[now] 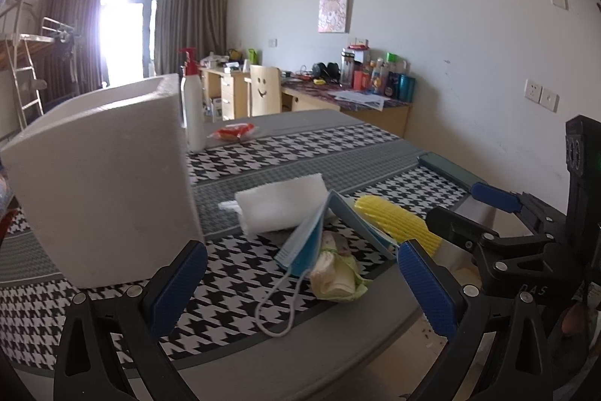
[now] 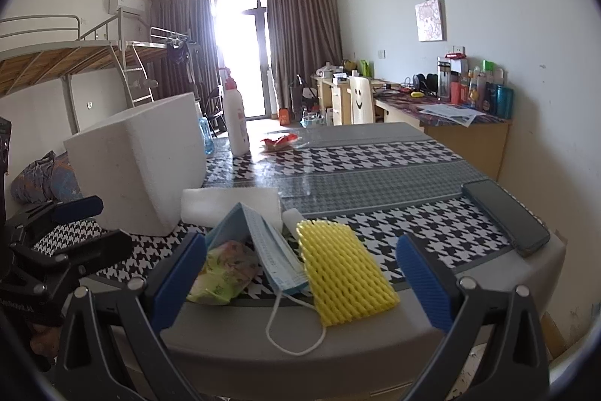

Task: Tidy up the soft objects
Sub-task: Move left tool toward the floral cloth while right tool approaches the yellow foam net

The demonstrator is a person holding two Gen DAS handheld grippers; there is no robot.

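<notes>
A pile of soft things lies near the table's front edge: a blue face mask (image 1: 311,239) (image 2: 270,250) tented over a green-white tissue pack (image 1: 336,275) (image 2: 221,273), a yellow foam net sleeve (image 1: 398,220) (image 2: 343,273) and a white foam sheet (image 1: 281,209) (image 2: 229,205). A white foam box (image 1: 101,183) (image 2: 139,160) stands to their left. My left gripper (image 1: 300,292) is open and empty, just short of the mask and pack. My right gripper (image 2: 296,284) is open and empty before the mask and yellow sleeve; it also shows in the left wrist view (image 1: 465,213).
A white pump bottle (image 1: 193,111) (image 2: 236,117) and a red-white wrapper (image 1: 234,132) (image 2: 280,141) sit farther back on the houndstooth cloth. A dark phone (image 2: 503,215) lies at the right edge. A cluttered desk (image 2: 450,115) and chair stand by the wall.
</notes>
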